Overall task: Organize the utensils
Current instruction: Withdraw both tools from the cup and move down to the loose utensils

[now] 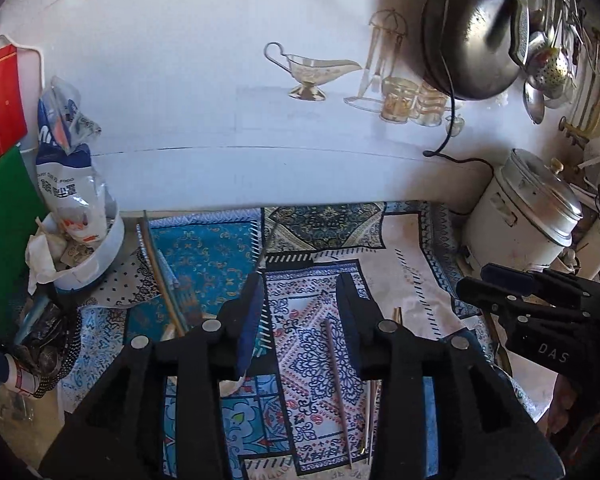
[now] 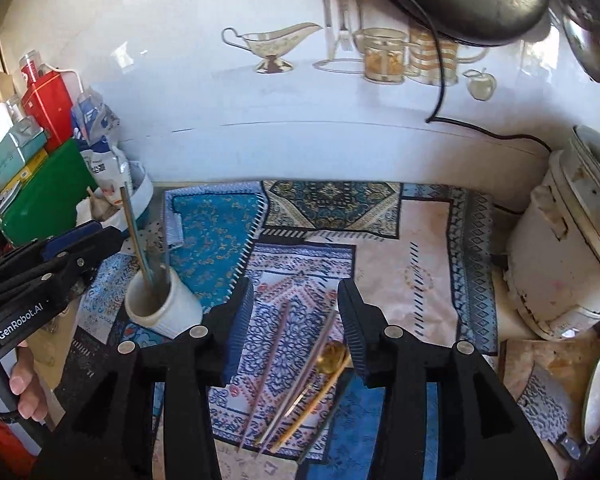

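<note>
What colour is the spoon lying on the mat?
Gold; the gold metal spoon shows best in the right wrist view.

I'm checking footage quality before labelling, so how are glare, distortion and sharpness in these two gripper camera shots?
Left wrist view: strong fisheye bend along the wall tiles, dark vignette in the corners, hanging wok slightly smeared. Right wrist view: window glare on the tiles at upper left, gold spoon a bit soft, patterned mat sharp.

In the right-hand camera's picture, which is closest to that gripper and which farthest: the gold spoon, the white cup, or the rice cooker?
From the right gripper:
1. Gold spoon, on the mat just below the open jaws.
2. White cup, to the left, holding utensils.
3. Rice cooker, far right by the wall.
</note>
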A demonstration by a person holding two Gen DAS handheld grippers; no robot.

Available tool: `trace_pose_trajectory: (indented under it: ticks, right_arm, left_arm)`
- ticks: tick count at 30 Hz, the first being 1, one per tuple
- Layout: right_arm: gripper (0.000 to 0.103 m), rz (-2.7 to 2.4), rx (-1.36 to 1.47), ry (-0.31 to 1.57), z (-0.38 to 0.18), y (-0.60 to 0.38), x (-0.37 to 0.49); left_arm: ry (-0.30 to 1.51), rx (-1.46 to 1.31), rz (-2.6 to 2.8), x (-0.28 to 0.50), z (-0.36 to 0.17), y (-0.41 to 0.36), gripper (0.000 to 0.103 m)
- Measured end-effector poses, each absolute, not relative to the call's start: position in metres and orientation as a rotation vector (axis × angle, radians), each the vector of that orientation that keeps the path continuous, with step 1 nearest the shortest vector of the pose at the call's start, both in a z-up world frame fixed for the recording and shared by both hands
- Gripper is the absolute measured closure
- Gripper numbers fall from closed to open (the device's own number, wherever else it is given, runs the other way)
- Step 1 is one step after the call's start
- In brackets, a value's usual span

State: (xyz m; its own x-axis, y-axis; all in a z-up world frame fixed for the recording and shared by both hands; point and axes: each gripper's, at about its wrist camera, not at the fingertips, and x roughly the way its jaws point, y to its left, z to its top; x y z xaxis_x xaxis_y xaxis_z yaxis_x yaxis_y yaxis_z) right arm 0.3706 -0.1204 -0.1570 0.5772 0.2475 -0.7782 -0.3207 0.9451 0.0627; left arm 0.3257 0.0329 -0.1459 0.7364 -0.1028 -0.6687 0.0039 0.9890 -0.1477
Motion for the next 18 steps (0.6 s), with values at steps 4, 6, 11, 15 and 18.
trace_pose_trajectory:
  ticks: [4,6,11,15,18]
  right_arm:
    - [0.063,0.283,-0.072,0.921,-0.164,-0.154,0.371]
    - [0.063,0.259,-0.067,0.936,-0.169,-0.168,0.372]
    - [0.063,0.206,-0.047,0.989,-0.189,-0.201,0.375]
    - [0.063,0.18,-0.039,1.035,-0.208,-0.218,0.378]
    - [0.063,0.169,-0.029,1.075,-0.224,-0.227,0.379]
  left_arm:
    - [0.773,-0.107,-0.096,0.333,-0.158,0.0,0.066]
    - [0.794,-0.093,-0.115,0.337,-0.167,-0.015,0.066]
    - [0.867,-0.059,-0.156,0.35,-0.195,-0.049,0.065]
    - [0.941,-0.027,-0.172,0.36,-0.225,-0.069,0.062]
    - [1.008,-0.003,-0.175,0.367,-0.251,-0.079,0.062]
